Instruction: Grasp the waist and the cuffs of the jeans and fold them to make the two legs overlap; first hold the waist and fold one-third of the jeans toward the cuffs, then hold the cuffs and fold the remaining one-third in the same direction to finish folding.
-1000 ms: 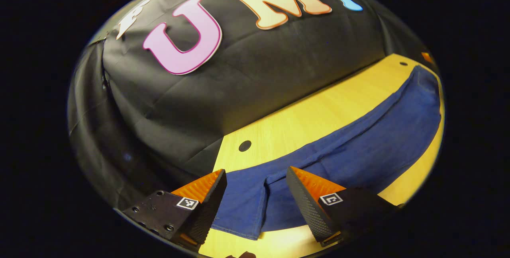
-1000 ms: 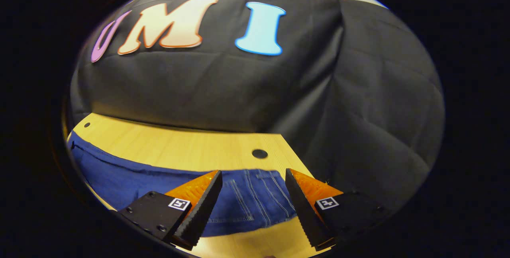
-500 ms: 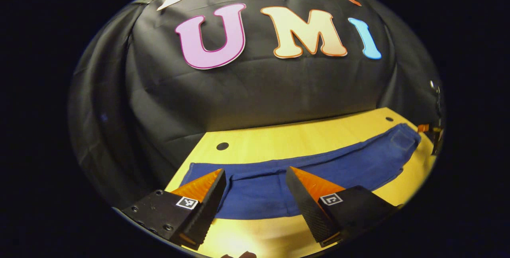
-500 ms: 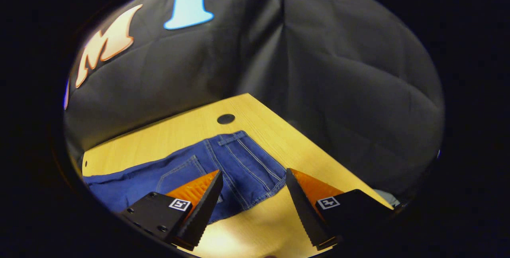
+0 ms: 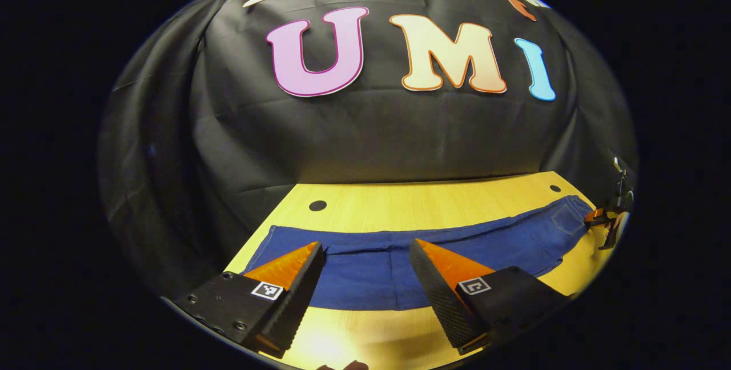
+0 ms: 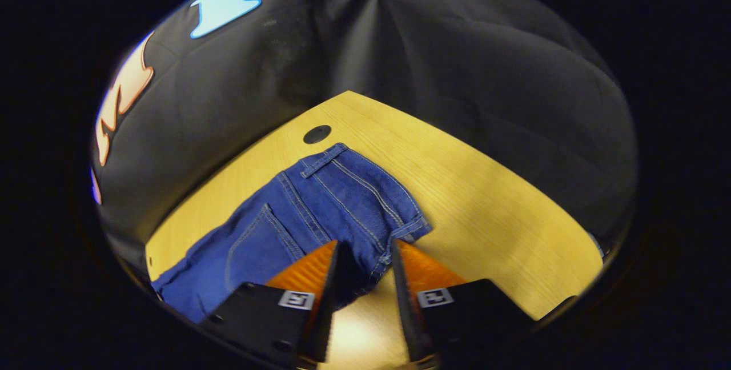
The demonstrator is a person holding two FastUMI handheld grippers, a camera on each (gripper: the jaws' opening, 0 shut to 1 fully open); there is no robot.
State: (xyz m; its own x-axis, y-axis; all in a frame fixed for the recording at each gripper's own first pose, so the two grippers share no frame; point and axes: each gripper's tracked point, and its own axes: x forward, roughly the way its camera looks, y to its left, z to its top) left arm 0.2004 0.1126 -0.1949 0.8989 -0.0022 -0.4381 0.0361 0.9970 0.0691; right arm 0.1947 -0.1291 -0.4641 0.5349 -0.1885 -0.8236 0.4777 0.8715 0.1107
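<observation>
While the jeans (image 5: 400,267) lie flat along the wooden table (image 5: 411,207), I hold my left gripper (image 5: 365,270) above their cuff end with its jaws spread wide, nothing between them and no contact with the cloth. Past the far, waist end of the jeans in the left gripper view I can make out my right gripper (image 5: 605,221), small and at the table's edge, right by the denim.

From the right gripper view, my right gripper (image 6: 362,267) sits at the near corner of the waist (image 6: 365,187), its jaws drawn in to a narrow gap with the edge of the jeans (image 6: 320,210) lying between them; whether both fingers already press on the fabric I cannot tell. A back pocket (image 6: 257,244) shows just beside the waist, toward the legs.

Beyond the jeans, a dark round hole (image 6: 317,133) is set in the table (image 6: 485,198) just off the waistband corner, and another hole (image 5: 317,205) lies near the cuff end. Black cloth (image 5: 371,136) hangs behind the table and folds around its corners.
</observation>
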